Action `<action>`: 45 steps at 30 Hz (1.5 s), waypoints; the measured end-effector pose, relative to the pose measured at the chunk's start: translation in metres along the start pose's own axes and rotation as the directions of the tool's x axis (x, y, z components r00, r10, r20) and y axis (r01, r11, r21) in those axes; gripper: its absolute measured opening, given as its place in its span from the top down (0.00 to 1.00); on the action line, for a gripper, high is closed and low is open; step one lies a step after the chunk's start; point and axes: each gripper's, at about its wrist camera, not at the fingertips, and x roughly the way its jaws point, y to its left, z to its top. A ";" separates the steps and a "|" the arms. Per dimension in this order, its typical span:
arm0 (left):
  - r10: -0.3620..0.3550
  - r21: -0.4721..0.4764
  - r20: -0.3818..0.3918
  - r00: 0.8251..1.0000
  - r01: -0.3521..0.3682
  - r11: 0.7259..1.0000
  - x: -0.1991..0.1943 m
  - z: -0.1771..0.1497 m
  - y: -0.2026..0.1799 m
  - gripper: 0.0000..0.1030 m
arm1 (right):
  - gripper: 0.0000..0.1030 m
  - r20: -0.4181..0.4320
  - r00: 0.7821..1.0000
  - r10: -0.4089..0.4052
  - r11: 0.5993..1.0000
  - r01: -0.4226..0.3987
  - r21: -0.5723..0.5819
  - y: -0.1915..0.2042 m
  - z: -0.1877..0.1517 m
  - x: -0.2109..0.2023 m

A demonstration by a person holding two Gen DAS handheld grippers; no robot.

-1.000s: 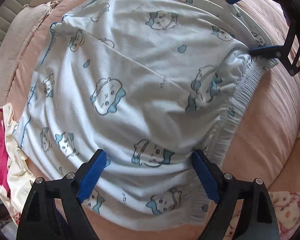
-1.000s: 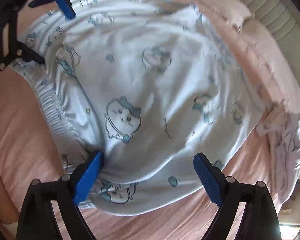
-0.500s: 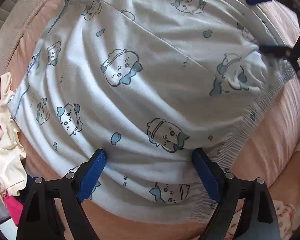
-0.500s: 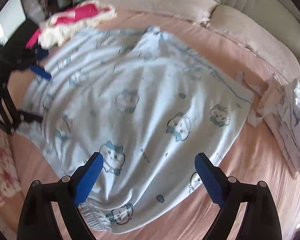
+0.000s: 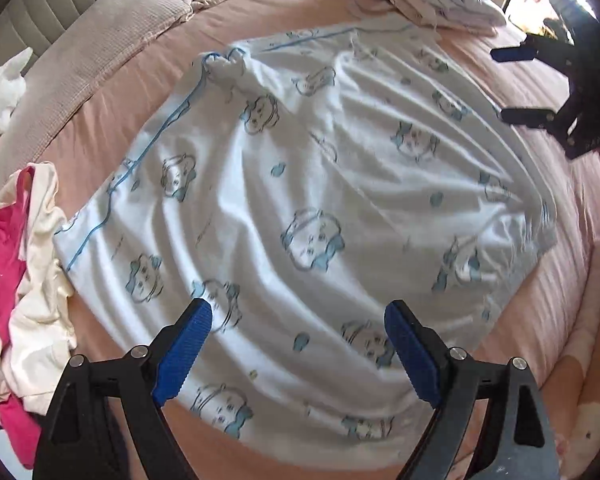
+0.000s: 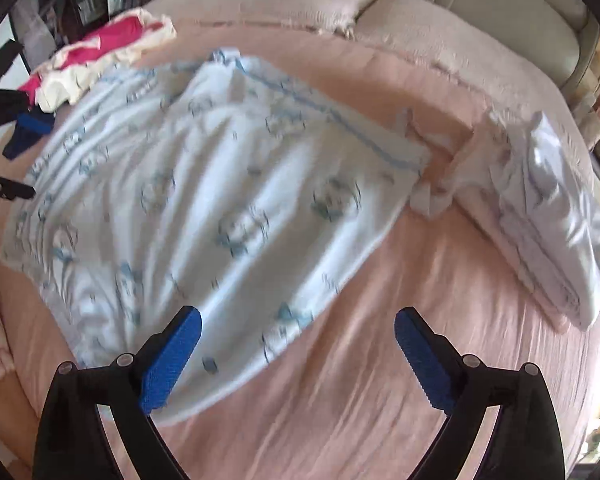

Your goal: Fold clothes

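The garment [image 5: 300, 208] is spread on the bed [image 6: 380, 380] ahead of both grippers, left [image 5: 298, 354] and right [image 6: 298, 354], whose jaws are held wide apart, empty.

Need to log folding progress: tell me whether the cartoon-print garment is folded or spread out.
Spread out. The cartoon-print garment lies wide and wrinkled over the pink bedcover, not folded into a compact stack like the folded pile beside it.
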 end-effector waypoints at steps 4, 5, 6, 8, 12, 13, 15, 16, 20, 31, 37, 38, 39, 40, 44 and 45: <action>-0.087 0.043 0.066 0.994 0.084 0.996 0.030 0.022 -0.015 0.13 | 0.05 -0.023 1.000 0.019 0.998 -0.020 -0.053 0.002 -0.003 0.013; -0.084 0.078 0.050 0.995 0.080 0.994 0.040 0.025 -0.021 0.13 | 0.05 -0.029 0.999 0.023 0.997 -0.025 -0.066 0.002 -0.004 0.016; -0.081 0.118 0.035 0.996 0.076 0.990 0.048 0.026 -0.025 0.13 | 0.05 -0.035 0.999 0.028 0.996 -0.031 -0.079 0.003 -0.005 0.019; -0.089 0.212 0.035 0.995 0.080 0.974 0.049 0.019 -0.019 0.13 | 0.05 -0.048 0.998 0.036 0.994 -0.041 -0.105 0.004 -0.006 0.026; -0.089 0.161 -0.041 0.995 0.095 0.982 0.032 -0.014 0.034 0.12 | 0.00 -0.073 0.996 0.053 0.986 -0.063 -0.157 0.006 -0.009 0.039; -0.098 0.140 -0.011 0.995 0.098 0.985 0.021 -0.022 0.047 0.12 | 0.00 -0.079 0.995 0.056 0.983 -0.069 -0.169 0.006 -0.010 0.042; -0.104 0.088 0.065 0.992 0.099 0.991 0.005 -0.032 0.071 0.12 | 0.00 -0.057 0.996 0.073 0.982 -0.081 -0.171 0.005 -0.008 0.043; -0.099 0.063 0.091 0.991 0.093 0.994 0.002 -0.031 0.081 0.12 | 0.00 0.000 0.996 0.091 0.986 -0.090 -0.142 0.000 -0.002 0.035; -0.140 0.070 0.105 0.985 0.133 0.989 0.019 -0.011 0.059 0.12 | 0.00 0.226 0.966 0.127 0.987 -0.101 -0.123 0.026 0.060 0.013; 0.030 0.275 -0.098 0.995 -0.002 0.961 0.004 -0.074 0.046 0.11 | 0.01 0.059 0.998 0.028 0.949 -0.008 -0.315 0.050 0.061 0.067; -0.071 0.282 0.116 0.991 0.035 0.959 -0.008 -0.020 0.027 0.11 | 0.01 0.173 0.972 0.157 0.969 -0.118 -0.219 0.061 0.070 0.039; -0.061 0.304 0.098 0.993 0.029 0.952 0.003 -0.011 0.023 0.11 | 0.01 0.181 0.968 0.175 0.960 -0.126 -0.251 0.080 0.080 0.040; -0.033 0.327 0.048 0.998 0.015 0.945 0.018 -0.011 0.025 0.11 | 0.01 0.188 0.963 0.193 0.950 -0.135 -0.282 0.099 0.090 0.042; -0.017 0.342 0.013 1.000 0.011 0.940 0.028 -0.013 0.029 0.10 | 0.01 0.174 0.967 0.185 0.939 -0.122 -0.322 0.114 0.095 0.049; -0.037 0.319 -0.031 0.999 0.045 0.947 0.022 -0.046 0.063 0.08 | 0.01 0.097 0.985 0.143 0.914 -0.093 -0.396 0.125 0.094 0.076; -0.035 0.292 -0.062 0.997 0.052 0.955 0.020 -0.056 0.073 0.06 | 0.01 0.075 0.990 0.122 0.923 -0.086 -0.375 0.111 0.087 0.076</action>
